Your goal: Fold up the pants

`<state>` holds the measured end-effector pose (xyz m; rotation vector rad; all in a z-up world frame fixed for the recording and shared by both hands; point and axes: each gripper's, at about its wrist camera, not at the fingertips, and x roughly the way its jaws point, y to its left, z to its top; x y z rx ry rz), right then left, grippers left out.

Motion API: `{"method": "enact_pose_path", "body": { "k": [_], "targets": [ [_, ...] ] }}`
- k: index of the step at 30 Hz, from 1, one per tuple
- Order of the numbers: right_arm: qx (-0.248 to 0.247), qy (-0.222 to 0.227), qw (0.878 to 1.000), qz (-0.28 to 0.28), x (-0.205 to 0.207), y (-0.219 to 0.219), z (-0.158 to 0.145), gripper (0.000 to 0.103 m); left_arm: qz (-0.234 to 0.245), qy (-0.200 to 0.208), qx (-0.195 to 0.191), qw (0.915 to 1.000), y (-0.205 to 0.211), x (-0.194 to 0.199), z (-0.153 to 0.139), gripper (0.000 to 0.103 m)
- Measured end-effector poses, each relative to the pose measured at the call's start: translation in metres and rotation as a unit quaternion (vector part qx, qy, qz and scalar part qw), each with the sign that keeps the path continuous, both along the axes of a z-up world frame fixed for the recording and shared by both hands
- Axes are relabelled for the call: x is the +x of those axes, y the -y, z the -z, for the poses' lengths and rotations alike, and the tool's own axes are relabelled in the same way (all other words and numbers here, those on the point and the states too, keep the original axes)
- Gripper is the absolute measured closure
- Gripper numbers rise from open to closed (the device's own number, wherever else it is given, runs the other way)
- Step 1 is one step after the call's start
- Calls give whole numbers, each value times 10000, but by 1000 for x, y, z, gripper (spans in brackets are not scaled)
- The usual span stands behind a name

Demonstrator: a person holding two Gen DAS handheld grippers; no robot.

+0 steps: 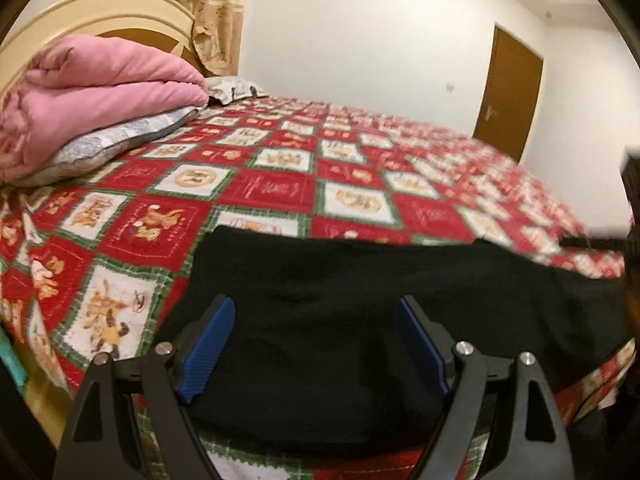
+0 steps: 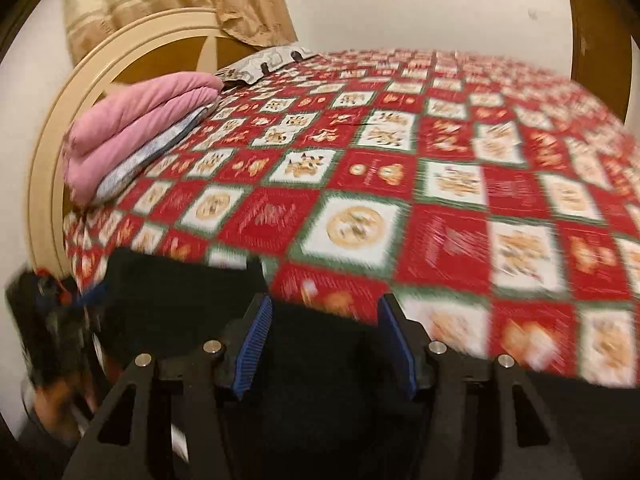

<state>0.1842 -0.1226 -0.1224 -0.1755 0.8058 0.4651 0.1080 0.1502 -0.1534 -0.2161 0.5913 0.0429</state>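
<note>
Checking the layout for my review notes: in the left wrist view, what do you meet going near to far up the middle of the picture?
Left hand-held gripper with its jaws apart, black pants, red patchwork bedspread, white wall.

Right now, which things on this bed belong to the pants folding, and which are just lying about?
Job:
pants
left tongs, open
right tongs, open

Lying about:
pink blanket
pillow
second pillow
quilt
curtain
</note>
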Motion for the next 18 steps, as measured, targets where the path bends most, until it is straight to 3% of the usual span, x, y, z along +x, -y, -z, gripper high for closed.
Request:
{"method": "enact_pose_path", "body": {
  "k": [2,6,8,13,18],
  "targets": [
    [-419,34,9991,-78,-28,7,13,46,-2,-58,16,10000,-1,2,2,17],
    [-1094,-319,9934,-144,-62,18,58,46,-111,-329,537,9980,4,7,11,17],
    [-1189,-139,9927,-152,-79,29,69,46,-135,-377,753,9964,7,5,12,17],
    [-1150,-96,9933,-115,-90,35,64,46,-166,-406,767,9961,8,-1,11,17],
    [-998,186,9948,96,-92,50,43,46,-192,-359,497,9979,6,-9,5,17]
  ]
}}
